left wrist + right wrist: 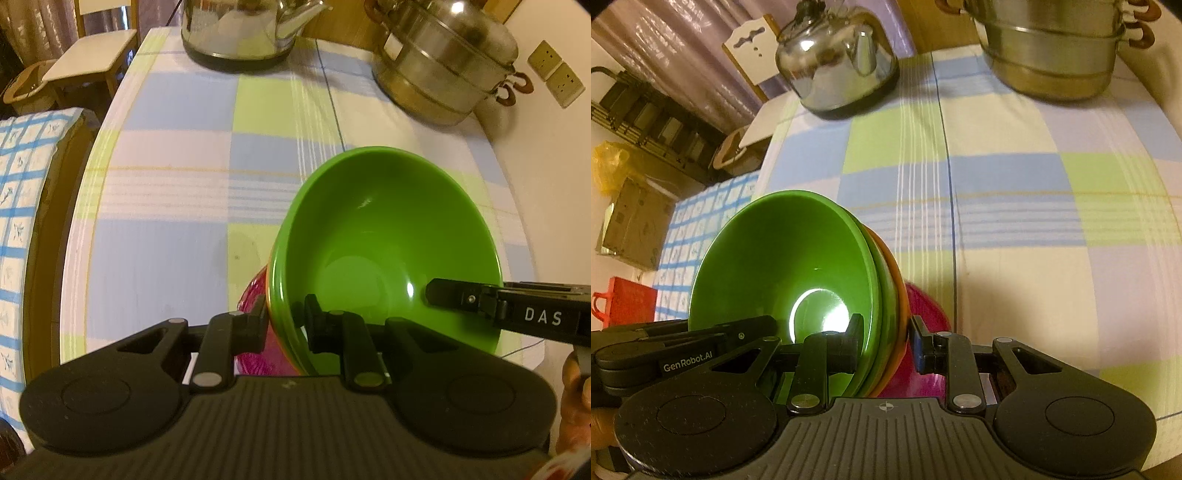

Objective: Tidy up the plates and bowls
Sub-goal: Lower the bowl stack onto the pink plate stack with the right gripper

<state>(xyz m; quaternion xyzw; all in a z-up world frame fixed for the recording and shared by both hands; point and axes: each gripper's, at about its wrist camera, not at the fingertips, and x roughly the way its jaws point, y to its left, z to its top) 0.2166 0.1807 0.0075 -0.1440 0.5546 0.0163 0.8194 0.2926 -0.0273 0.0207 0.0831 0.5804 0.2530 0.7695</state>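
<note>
A stack of nested bowls is held tilted above the checked tablecloth: a green bowl [384,236] on the inside, an orange one [895,295] under it and a magenta one [258,321] outermost. My left gripper [284,321] is shut on the near rim of the stack, one finger inside the green bowl and one outside. My right gripper [884,343] is shut on the opposite rim of the same stack [783,266]. Its finger also shows inside the green bowl in the left wrist view [454,299].
A shiny steel kettle [240,29] stands at the far middle of the table and a steel steamer pot [447,62] at the far right. A chair with a blue checked cushion [26,221] is at the table's left edge. A white stool [92,55] stands beyond it.
</note>
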